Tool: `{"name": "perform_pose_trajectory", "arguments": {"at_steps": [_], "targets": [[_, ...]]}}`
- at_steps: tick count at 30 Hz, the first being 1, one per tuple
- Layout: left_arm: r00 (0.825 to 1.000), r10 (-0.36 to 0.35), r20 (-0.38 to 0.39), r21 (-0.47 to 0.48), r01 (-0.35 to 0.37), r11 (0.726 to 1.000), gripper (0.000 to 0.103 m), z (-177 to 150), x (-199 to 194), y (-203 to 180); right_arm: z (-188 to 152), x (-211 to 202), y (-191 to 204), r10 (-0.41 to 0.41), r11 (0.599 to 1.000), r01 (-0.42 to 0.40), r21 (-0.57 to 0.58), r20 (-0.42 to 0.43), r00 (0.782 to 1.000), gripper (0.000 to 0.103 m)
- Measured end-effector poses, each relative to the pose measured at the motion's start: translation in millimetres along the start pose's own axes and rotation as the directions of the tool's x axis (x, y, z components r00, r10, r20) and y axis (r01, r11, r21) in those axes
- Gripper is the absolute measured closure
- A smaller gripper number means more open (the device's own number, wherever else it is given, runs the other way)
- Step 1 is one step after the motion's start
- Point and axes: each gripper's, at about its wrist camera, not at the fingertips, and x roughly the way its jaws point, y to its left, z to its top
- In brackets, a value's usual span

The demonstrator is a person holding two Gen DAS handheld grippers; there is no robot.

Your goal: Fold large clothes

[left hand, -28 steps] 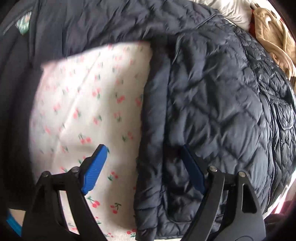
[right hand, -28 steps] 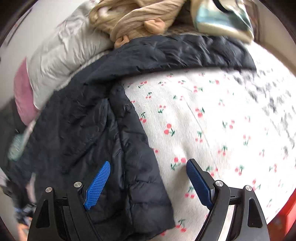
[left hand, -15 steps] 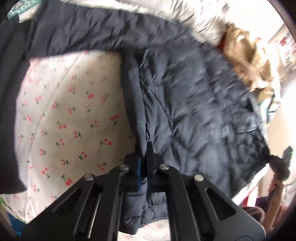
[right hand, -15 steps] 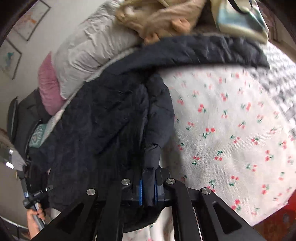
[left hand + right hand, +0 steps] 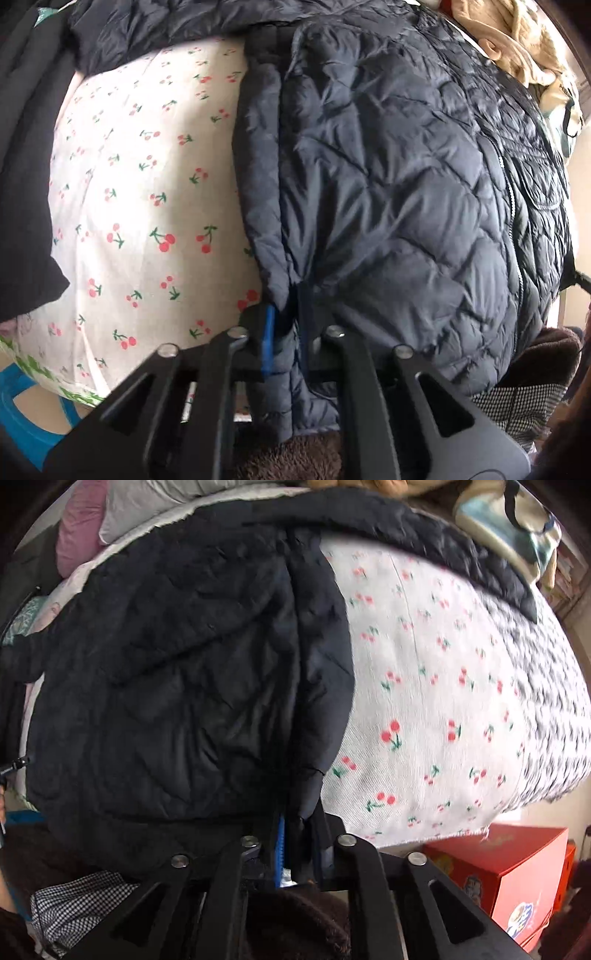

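Both grippers clamp jacket [image 5: 388, 192] hem | left gripper [image 5: 286, 343] | right gripper [image 5: 297, 845]

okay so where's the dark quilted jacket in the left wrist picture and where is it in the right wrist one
Left wrist: the dark quilted jacket fills the right half; its left edge is clamped in the left tool at bottom centre.
Right wrist: it fills the left half; its right edge is clamped in the right tool at bottom centre.
Shared landmark: the cherry-print sheet, left of the jacket in the left view, right of it in the right view.
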Motion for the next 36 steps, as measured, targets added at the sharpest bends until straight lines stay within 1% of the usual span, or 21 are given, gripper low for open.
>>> {"name": "perform_pose_trajectory", "arguments": {"at_steps": [2,3,4,5,6,7,8,10,11,13,15,16,17,18,19,22,24,26,30,33,36], "targets": [[0.999,0.022,0.038,-0.020,-0.022,1.000,0.076,5,-11,3,4,-9,-5,-0.013,1.000,0.012,0.015,0.021,1.000,0.079],[0.995,0.055,0.077,-0.035,-0.053,0.998,0.065,10,-20,4,8,-15,-5,-0.029,0.999,0.028,0.016,0.040,0.999,0.075],[0.989,0.084,0.121,-0.043,-0.079,0.996,0.055,15,-30,4,13,-23,-5,-0.050,0.999,0.049,0.016,0.068,0.996,0.067],[0.983,0.097,0.155,-0.049,-0.091,0.995,0.051,19,-36,2,20,-32,-3,-0.066,0.998,0.064,0.019,0.102,0.993,0.059],[0.976,0.105,0.193,-0.059,-0.095,0.994,0.046,24,-45,-1,29,-39,-3,-0.074,0.997,0.070,0.031,0.140,0.987,0.036],[0.968,0.099,0.230,-0.070,-0.085,0.994,0.042,31,-52,-3,40,-46,-2,-0.079,0.996,0.071,0.049,0.183,0.980,0.024],[0.962,0.084,0.260,-0.081,-0.065,0.995,0.039,37,-57,-5,48,-52,1,-0.079,0.996,0.066,0.066,0.221,0.972,0.024],[0.952,0.047,0.304,-0.098,-0.018,0.995,0.025,53,-62,-10,70,-56,11,-0.055,0.995,0.029,0.098,0.276,0.960,0.024],[0.948,0.037,0.316,-0.103,-0.004,0.995,0.023,57,-62,-12,83,-57,17,-0.035,0.993,0.000,0.115,0.301,0.953,0.024],[0.941,0.036,0.335,-0.126,0.007,0.992,0.023,63,-59,-10,107,-57,35,-0.007,0.991,-0.043,0.131,0.356,0.935,0.024],[0.930,0.066,0.361,-0.169,-0.004,0.986,0.023,69,-58,-6,130,-49,57,0.022,0.990,-0.076,0.122,0.396,0.918,0.023],[0.921,0.105,0.375,-0.204,-0.028,0.979,0.023,73,-58,1,144,-44,69,0.040,0.990,-0.093,0.108,0.414,0.910,0.022],[0.910,0.150,0.387,-0.238,-0.059,0.969,0.023,77,-58,7,143,-36,80,0.051,0.990,-0.100,0.094,0.428,0.902,0.021],[0.891,0.206,0.406,-0.275,-0.096,0.957,0.023,81,-59,15,148,-27,92,0.055,0.992,-0.099,0.077,0.438,0.897,0.020],[0.875,0.239,0.422,-0.294,-0.117,0.949,0.023,82,-61,19,152,-17,102,0.055,0.995,-0.086,0.051,0.438,0.897,0.020],[0.825,0.314,0.471,-0.331,-0.165,0.929,0.023,94,-67,37,162,18,128,0.020,0.998,0.002,-0.058,0.379,0.925,0.020],[0.805,0.337,0.489,-0.349,-0.173,0.921,0.023,103,-70,49,169,28,143,0.001,0.993,0.044,-0.112,0.374,0.928,0.020],[0.790,0.365,0.493,-0.372,-0.187,0.909,0.023,114,-70,62,175,31,155,0.021,0.987,0.042,-0.152,0.391,0.920,0.020],[0.760,0.423,0.493,-0.380,-0.249,0.891,0.023,145,-64,77,184,38,171,0.033,0.978,0.050,-0.201,0.391,0.920,0.020],[0.749,0.458,0.479,-0.368,-0.302,0.880,0.036,166,-57,87,186,44,176,0.042,0.979,0.037,-0.200,0.379,0.924,0.020],[0.751,0.481,0.452,-0.366,-0.336,0.868,0.051,183,-51,97,187,45,174,0.043,0.982,0.031,-0.187,0.379,0.924,0.020]]}}
